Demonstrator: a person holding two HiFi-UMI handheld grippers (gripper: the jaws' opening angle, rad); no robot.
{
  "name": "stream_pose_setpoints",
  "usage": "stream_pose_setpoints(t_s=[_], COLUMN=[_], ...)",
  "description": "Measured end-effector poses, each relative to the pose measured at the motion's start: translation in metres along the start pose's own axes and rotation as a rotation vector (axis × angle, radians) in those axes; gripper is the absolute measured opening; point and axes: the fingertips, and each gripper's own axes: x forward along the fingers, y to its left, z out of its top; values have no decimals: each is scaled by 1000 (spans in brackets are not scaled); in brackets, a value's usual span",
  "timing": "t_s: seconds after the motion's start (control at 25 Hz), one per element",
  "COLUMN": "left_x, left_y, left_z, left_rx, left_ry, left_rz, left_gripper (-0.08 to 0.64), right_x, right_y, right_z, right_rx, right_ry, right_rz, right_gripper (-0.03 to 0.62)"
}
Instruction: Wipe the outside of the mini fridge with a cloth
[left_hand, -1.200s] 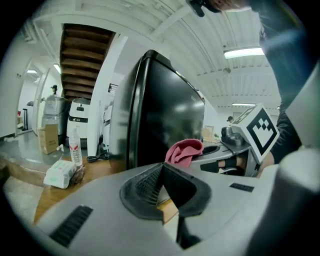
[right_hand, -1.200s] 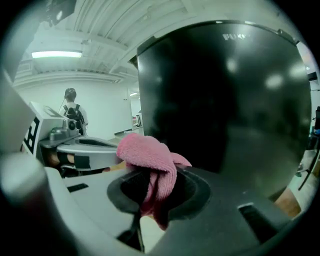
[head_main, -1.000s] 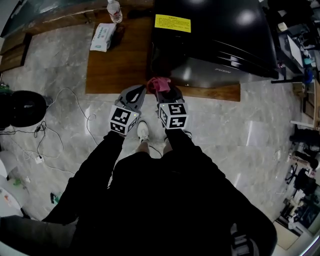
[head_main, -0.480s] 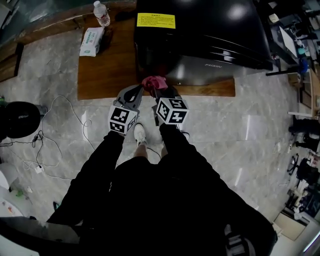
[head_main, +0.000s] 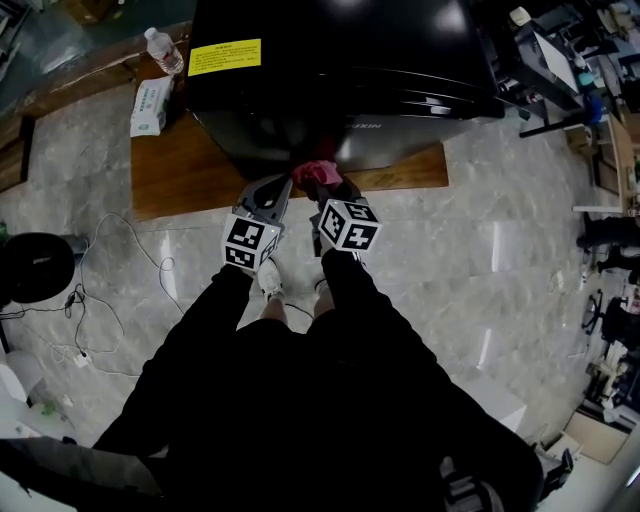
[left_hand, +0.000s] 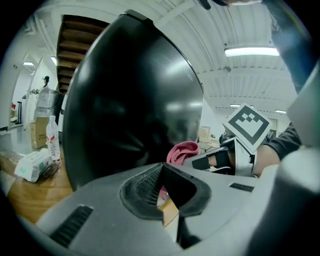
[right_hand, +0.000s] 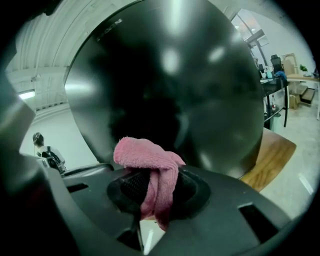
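Closer now, the mini fridge (head_main: 340, 70) looms ahead of both tongs; right gripper (right_hand: 156, 187) pinches the pink cloth (right_hand: 142, 152) near its front; left gripper (left_hand: 162, 177) alongside, jaws together, empty; press cloth flat, sweep evenly.

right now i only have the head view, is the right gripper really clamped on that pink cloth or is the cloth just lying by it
observer: clamped. In the right gripper view the right gripper is shut on the pink cloth: a fold bunches above the jaws and a tail hangs down between them.
operator: ok and the left one, carrying anything
observer: no. The left gripper view shows the left gripper with its jaws together at the tips and nothing held between them.
operator: is the cloth on the fridge
observer: from the left gripper view the cloth sits at the lower front of the fridge with no gap showing, but I can't confirm that it presses on it.
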Motion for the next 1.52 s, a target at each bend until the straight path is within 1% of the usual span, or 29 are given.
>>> stream_pose_setpoints(t_s=[0.2,0.48,0.52,0.64,0.72,0.84,0.92,1.0,1.12,1.28,1.4,1.52], left_x=[42,107,118,146,162,184,196,203,203,196,191,189], left_y=[-44,-100,-109,-132,-147,-166,-182,-200,-232,-268,-288,-300], left_z=[7,23,25,29,34,37,40,46,63,97,122,142], left_rx=[25,49,55,72,78,78,76,67,41,5,17,43], left_ry=[8,29,33,47,52,59,63,55,37,5,-28,-61], left_rz=[-31,-47,-48,-49,-47,-31,-30,-43,-74,-74,-69,-73], left_gripper=[2,2,2,2,2,2,2,2,2,2,2,2], right_x=[-19,-36,-39,-46,-49,-52,-62,-80,-122,-179,-201,-206], right_y=[-65,-144,-157,-187,-205,-234,-248,-256,-264,-271,-265,-251], right_z=[9,26,30,41,47,54,63,75,94,127,158,191], right_rx=[-11,-17,-33,-135,-169,-175,-180,-188,-194,-185,-141,-123], right_ry=[0,23,26,34,37,29,3,-25,-51,-81,-125,-162], right_rz=[-37,-54,-58,-53,-31,1,57,133,228,286,317,355], right_gripper=[97,98,98,98,98,92,91,90,91,91,91,91])
